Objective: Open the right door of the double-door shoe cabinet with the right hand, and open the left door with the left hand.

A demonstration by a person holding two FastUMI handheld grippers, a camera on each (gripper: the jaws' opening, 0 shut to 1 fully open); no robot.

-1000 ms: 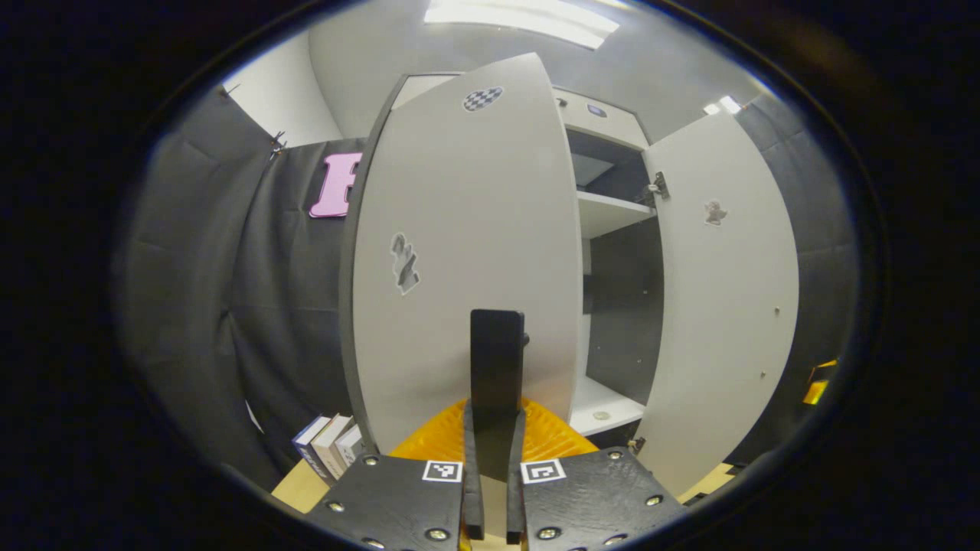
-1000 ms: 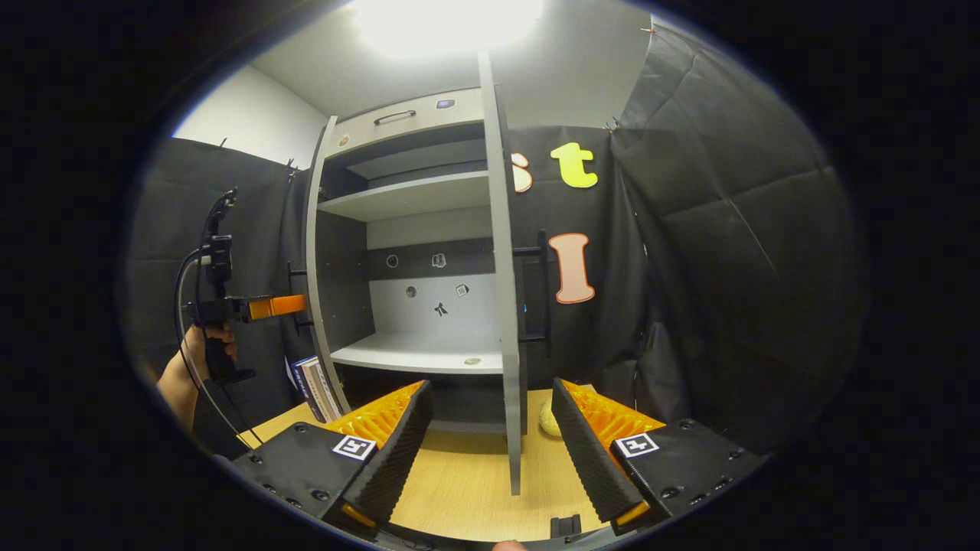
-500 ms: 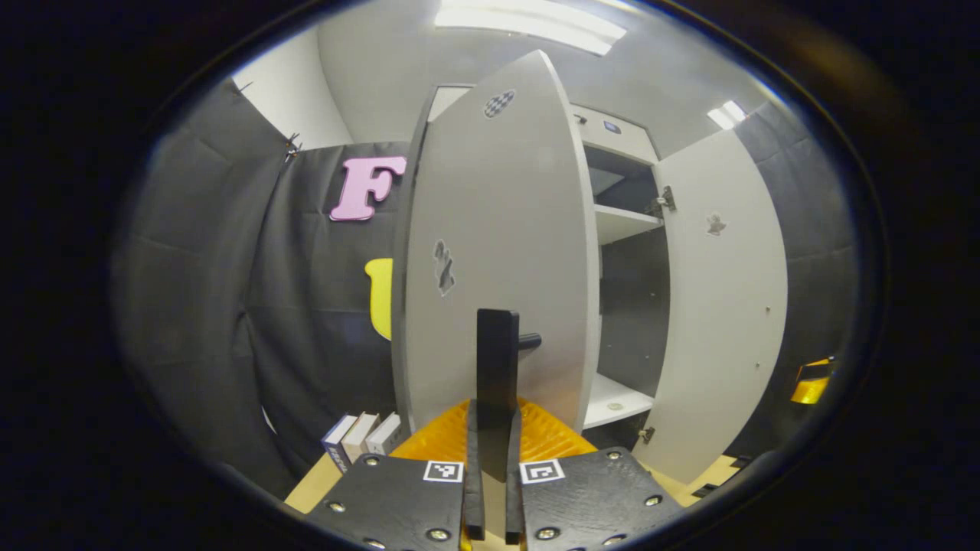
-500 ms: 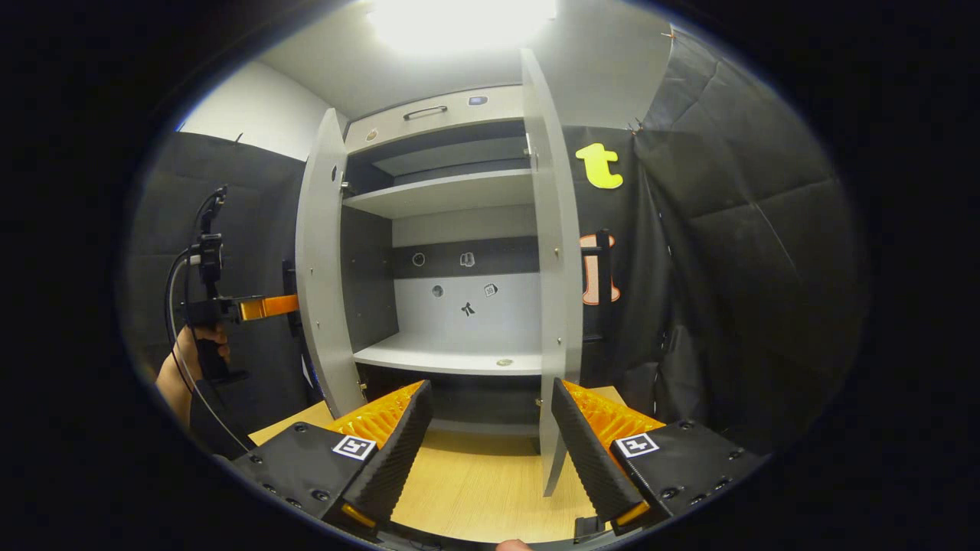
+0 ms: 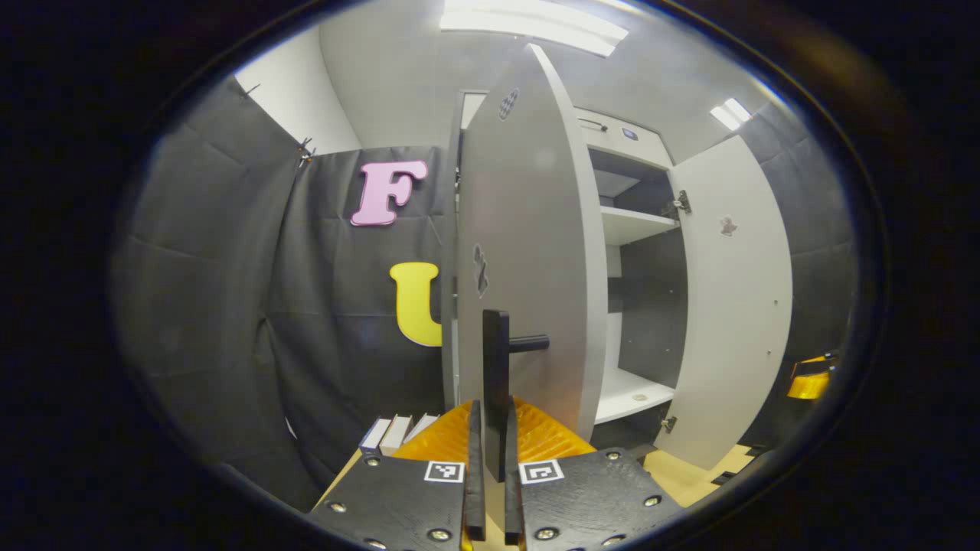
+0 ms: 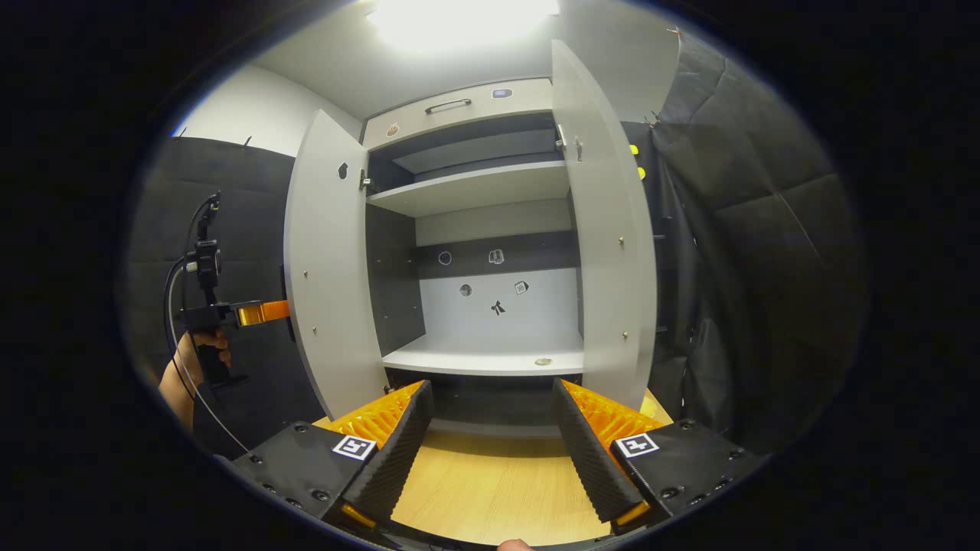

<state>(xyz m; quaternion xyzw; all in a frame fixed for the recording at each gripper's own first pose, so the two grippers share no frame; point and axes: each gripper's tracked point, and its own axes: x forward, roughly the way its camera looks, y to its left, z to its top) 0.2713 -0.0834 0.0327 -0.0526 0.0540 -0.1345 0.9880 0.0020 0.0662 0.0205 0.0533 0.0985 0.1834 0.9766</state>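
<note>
The grey shoe cabinet [image 6: 490,229] stands with both doors swung out. In the left gripper view the left door [image 5: 528,252] shows nearly edge-on. Its black bar handle [image 5: 496,344] stands upright between my left gripper's [image 5: 490,428] fingers, which are shut on it. The right door [image 5: 735,306] stands wide open beyond. In the right gripper view my right gripper [image 6: 490,455] is open with nothing between its fingers, in front of the cabinet's middle, apart from the right door [image 6: 612,252]. The left door [image 6: 329,275] is at the left, with the left gripper [image 6: 237,312] and a hand [image 6: 191,367] behind it.
Two pale shelves [image 6: 482,187] show inside the cabinet, and a small round object [image 6: 543,361] lies on the lower one. A few books [image 5: 394,432] stand beside the cabinet's left foot. The cabinet rests on a wooden tabletop [image 6: 490,490]. Black cloth walls close in on both sides.
The left door has swung further open with my left gripper shut on its handle. The right door has swung wider too, and the open right gripper now faces the cabinet's inside.
</note>
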